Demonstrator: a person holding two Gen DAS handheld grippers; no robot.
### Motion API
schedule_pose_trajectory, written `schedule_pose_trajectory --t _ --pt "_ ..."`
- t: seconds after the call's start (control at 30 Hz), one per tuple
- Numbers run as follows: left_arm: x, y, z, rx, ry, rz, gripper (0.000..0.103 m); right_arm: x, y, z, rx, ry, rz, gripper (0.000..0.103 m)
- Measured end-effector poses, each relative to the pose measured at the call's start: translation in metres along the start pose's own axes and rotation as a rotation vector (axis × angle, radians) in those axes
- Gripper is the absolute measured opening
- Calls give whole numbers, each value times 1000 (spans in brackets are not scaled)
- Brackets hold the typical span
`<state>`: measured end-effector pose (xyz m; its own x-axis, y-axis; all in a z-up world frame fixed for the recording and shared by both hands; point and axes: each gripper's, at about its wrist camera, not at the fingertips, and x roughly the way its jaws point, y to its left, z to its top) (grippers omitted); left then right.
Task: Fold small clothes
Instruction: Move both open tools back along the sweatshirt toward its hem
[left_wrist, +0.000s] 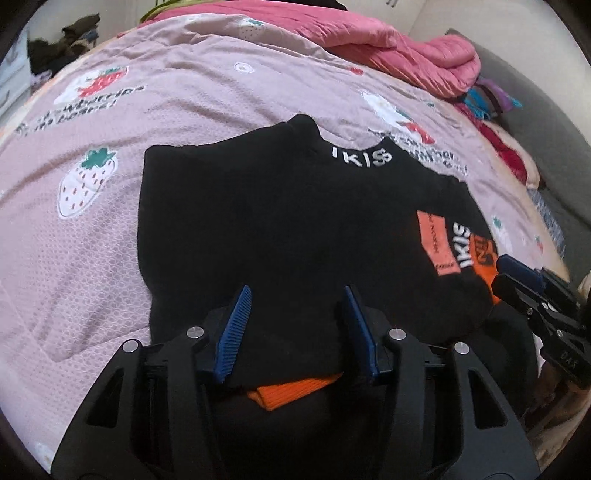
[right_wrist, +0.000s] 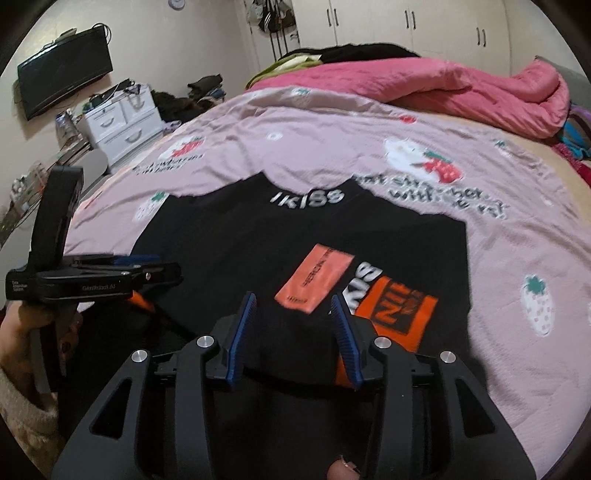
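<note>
- Black knit top (left_wrist: 266, 229) with white lettering at the collar and orange patches, spread flat on a pink strawberry-print bed sheet (left_wrist: 177, 103), collar pointing away.
- Left tool (left_wrist: 297, 291): blue-padded fingers wide apart, gripping nothing, poised over the near hem beside an orange ribbed cuff (left_wrist: 291, 391).
- Right tool (right_wrist: 293, 299): fingers likewise wide, empty, above the patch side of the garment.
- Rumpled pink quilt (right_wrist: 424, 88) at the bed's far end.
</note>
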<state>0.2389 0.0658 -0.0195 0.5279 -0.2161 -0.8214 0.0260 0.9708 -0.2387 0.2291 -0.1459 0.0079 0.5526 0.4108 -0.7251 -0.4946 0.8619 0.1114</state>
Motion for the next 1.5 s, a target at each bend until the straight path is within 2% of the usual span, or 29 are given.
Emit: schedule_pose_trajectory --t 0.07,0.2,0.4,0.53,0.7,0.77,0.83,0.87,0.9,0.93,1.0,1.1,1.23,1.5 --pt "1 -2 -4 26 2 17 44 8 -2 -5 -5 35 -14 48" --pt "2 -2 -6 44 4 27 44 28 -20 -17 39 136 -86 49" --pt "3 -2 -7 47 2 29 44 27 -28 -21 81 133 -59 49" --pt "2 -6 -6 50 0 23 53 20 -27 -17 88 107 -46 51" --pt "-1 -11 -5 59 -8 25 63 9 -26 -9 91 60 -48 64" --pt "-4 -12 -4 54 -16 18 67 5 -26 -7 95 43 -49 65" --pt "-9 -12 -4 49 -30 15 71 3 -26 -5 100 32 -51 74" --pt "-12 -12 -5 47 -36 13 72 1 -26 -4 104 25 -55 86" --pt "-15 -12 -4 46 -46 11 76 0 -27 -4 109 15 -62 90" --pt "-17 -13 -5 46 -53 13 83 -2 -27 -3 113 2 -70 90" --pt "-21 -13 -5 47 -68 23 88 -5 -29 -2 117 -13 -85 95" --pt "-27 -15 -6 57 -84 24 94 -6 -30 0 126 -28 -88 97" --pt "-33 -20 -9 91 -102 64 94 -10 -31 1 132 -48 -87 98" --pt "-42 -20 -15 105 -115 82 94 -24 -24 1 111 -100 -96 98"
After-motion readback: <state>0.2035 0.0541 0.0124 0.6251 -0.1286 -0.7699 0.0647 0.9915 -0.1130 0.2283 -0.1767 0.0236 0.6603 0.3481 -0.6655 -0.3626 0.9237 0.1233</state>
